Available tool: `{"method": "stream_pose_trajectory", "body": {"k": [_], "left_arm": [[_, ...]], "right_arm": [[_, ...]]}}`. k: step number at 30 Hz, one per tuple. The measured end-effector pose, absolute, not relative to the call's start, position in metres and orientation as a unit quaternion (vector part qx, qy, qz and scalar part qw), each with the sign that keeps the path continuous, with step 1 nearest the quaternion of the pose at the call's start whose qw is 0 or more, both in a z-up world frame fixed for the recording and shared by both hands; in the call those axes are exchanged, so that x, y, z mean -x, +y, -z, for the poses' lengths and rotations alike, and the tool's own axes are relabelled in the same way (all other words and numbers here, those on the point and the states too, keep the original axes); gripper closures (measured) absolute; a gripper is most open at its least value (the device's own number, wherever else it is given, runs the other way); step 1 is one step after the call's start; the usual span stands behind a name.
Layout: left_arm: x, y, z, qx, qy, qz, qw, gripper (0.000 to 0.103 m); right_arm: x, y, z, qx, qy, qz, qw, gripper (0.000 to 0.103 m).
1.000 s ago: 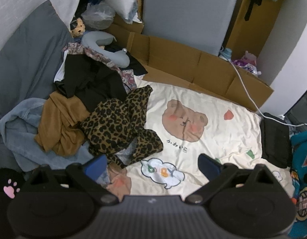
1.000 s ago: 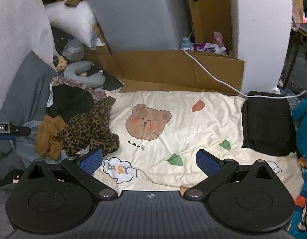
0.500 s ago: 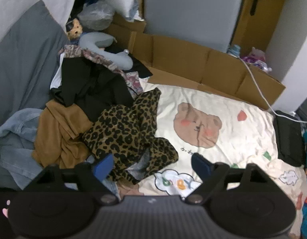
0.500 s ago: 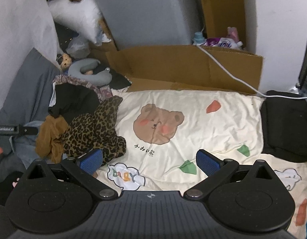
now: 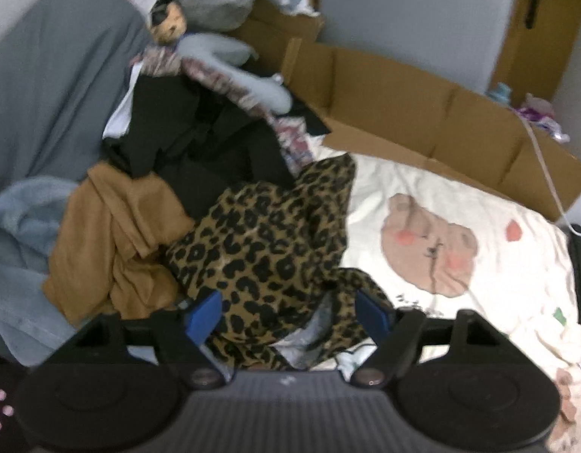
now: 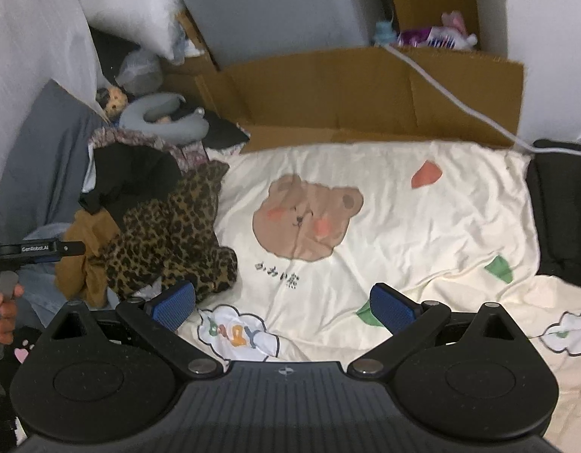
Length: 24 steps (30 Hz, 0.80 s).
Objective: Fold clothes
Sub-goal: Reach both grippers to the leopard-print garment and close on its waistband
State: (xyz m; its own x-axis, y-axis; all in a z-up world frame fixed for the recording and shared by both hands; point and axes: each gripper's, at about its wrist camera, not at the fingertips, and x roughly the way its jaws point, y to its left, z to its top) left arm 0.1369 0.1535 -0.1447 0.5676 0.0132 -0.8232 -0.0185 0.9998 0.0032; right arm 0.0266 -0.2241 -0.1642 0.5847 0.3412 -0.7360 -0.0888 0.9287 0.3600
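Since a second ago, the left gripper (image 5: 288,311) has pushed forward into the clothes pile, its two blue pads wide apart with the leopard garment (image 5: 267,241) lying between them, not pinched. Just beyond lie one tan garment (image 5: 113,234), one black garment (image 5: 192,139) and one pale denim piece (image 5: 18,219) to its left. The right gripper (image 6: 282,307) hovers wide open over the cream blanket (image 6: 422,226), whose cloud print reads "BABY". Its side view shows the left tool labelled "GenRobot.AI". Farther off stands one opened-out cardboard box (image 6: 366,90).
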Motion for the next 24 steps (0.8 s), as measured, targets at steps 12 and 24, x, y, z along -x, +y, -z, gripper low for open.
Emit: {"method": "stream_pose_trajectory", "body": {"k": [12,24], "left_arm": [[-0.162,0.188,0.227,0.012,0.472,-0.045,0.880,0.023],[-0.162,0.205,0.261,0.025,0.470,-0.047,0.881,0.023]], "right_arm": [[-0.065,-0.187,0.260,-0.134,0.490,-0.158,0.847,0.015],[-0.113,-0.141,0.314,-0.149,0.507,-0.197,0.826,0.018]]}}
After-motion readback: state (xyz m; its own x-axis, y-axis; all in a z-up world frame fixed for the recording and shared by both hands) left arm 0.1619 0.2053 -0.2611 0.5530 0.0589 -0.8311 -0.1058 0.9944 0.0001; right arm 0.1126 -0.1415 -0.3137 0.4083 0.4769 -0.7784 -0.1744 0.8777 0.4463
